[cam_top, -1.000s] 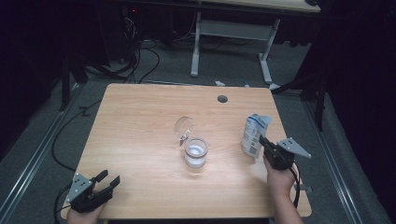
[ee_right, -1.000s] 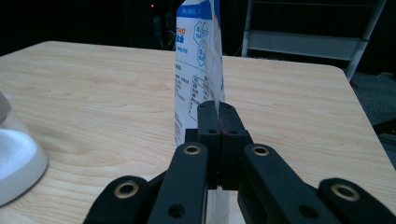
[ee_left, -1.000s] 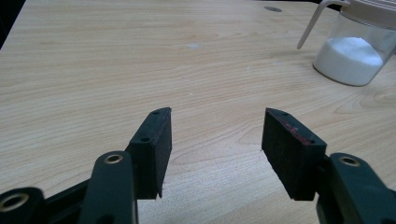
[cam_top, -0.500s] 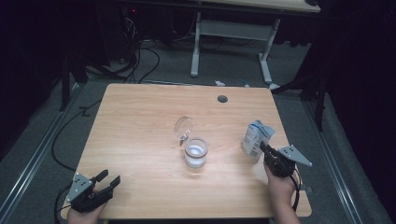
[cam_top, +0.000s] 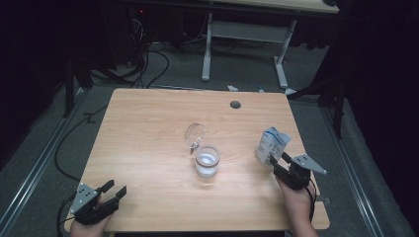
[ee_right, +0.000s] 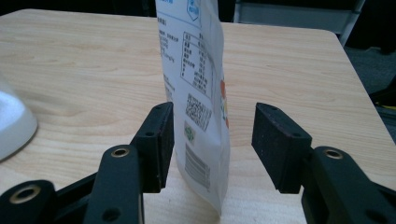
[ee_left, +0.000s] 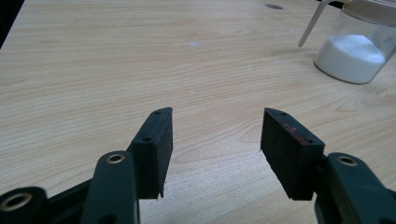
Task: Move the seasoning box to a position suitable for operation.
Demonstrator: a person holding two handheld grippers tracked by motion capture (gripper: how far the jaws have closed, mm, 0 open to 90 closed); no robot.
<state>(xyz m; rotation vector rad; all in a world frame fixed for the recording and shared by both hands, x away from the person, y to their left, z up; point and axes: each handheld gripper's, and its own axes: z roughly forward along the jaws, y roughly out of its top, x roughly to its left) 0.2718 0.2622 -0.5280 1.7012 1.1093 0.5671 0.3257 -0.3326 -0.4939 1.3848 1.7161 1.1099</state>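
The right gripper (cam_top: 277, 163), jaws just opened and apart, is releasing the upright white printed paper pouch (ee_right: 198, 88) near the wooden table's (cam_top: 148, 128) right edge; the pouch stands between them. Next, I judge, it must back away without tipping it; the left gripper (cam_top: 114, 190) rests open at the near left corner.

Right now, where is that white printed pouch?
In the high view the pouch stands upright near the table's right edge, right of the glass jar, between the right gripper's open jaws.
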